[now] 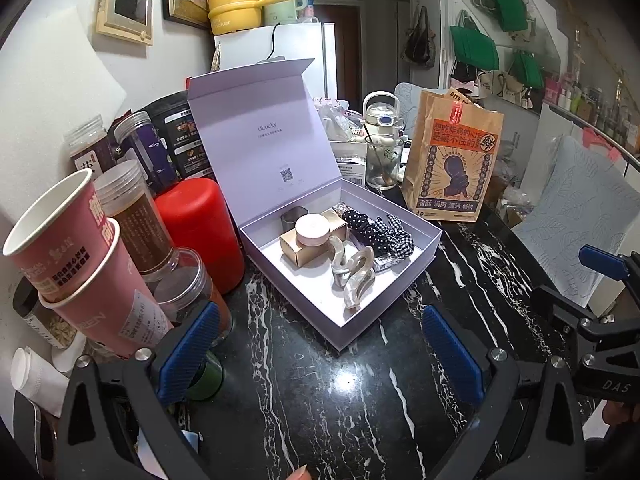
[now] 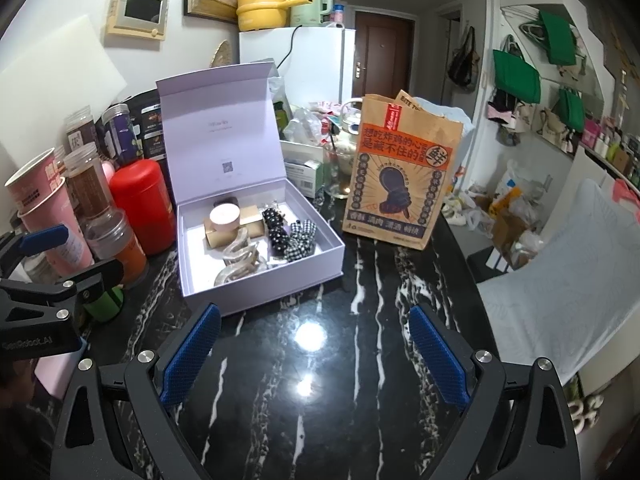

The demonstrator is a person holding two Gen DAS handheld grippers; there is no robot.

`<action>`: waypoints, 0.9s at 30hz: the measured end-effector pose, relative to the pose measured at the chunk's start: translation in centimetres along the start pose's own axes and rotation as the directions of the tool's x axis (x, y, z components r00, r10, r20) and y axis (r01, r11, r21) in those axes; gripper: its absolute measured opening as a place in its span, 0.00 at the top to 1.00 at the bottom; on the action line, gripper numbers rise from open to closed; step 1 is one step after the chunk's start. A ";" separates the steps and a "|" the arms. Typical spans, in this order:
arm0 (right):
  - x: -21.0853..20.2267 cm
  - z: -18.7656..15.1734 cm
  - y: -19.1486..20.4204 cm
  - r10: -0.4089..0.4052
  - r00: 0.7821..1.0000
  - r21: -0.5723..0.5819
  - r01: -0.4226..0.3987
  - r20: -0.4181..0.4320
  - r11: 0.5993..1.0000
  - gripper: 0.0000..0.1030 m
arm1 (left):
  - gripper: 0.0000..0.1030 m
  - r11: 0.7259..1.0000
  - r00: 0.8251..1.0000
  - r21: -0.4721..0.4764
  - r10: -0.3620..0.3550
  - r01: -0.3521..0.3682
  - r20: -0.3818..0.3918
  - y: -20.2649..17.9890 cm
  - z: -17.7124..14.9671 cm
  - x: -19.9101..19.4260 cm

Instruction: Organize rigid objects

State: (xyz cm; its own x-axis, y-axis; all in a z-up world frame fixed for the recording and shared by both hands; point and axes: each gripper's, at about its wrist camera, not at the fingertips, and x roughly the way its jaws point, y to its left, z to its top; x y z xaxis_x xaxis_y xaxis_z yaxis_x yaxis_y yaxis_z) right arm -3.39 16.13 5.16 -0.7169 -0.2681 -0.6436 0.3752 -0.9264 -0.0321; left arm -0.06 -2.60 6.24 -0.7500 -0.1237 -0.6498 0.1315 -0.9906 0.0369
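Observation:
A lilac gift box (image 1: pixel 416 246) (image 2: pixel 320 258) stands open on the black marble table, its lid upright behind it. Inside lie a pink round jar (image 1: pixel 313 230) (image 2: pixel 225 216) on a gold carton (image 1: pixel 294 249), pearly hair claws (image 1: pixel 356 270) (image 2: pixel 236 258), and black-and-white fabric scrunchies (image 1: pixel 384 234) (image 2: pixel 298 236). My left gripper (image 1: pixel 320 344) hovers open just in front of the box, with nothing between its blue pads. My right gripper (image 2: pixel 314 354) is open too, over bare table right of the box front. Each gripper shows at the edge of the other's view.
Pink paper cups (image 1: pixel 68 240), clear jars (image 1: pixel 136 220) and a red canister (image 1: pixel 200 228) (image 2: pixel 142 208) crowd the table's left side. A brown paper bag (image 1: pixel 452 160) (image 2: pixel 400 176) stands behind right of the box. A glass cup (image 1: pixel 382 164) sits beside it. Marble tabletop (image 2: pixel 312 380) lies under both grippers.

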 end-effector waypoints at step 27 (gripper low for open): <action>0.3 0.2 -0.1 -0.021 1.000 -0.015 0.021 -0.015 1.000 0.06 | 0.00 1.000 1.000 -0.003 -0.012 0.012 -0.026 0.4 0.2 0.7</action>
State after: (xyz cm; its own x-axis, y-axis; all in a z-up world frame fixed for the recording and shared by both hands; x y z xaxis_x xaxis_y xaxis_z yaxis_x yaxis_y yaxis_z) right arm -3.73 16.09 5.16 -0.7157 -0.2443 -0.6543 0.3690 -0.9277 -0.0572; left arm -0.71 -3.11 5.97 -0.7342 -0.1104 -0.6699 0.1242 -0.9919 0.0272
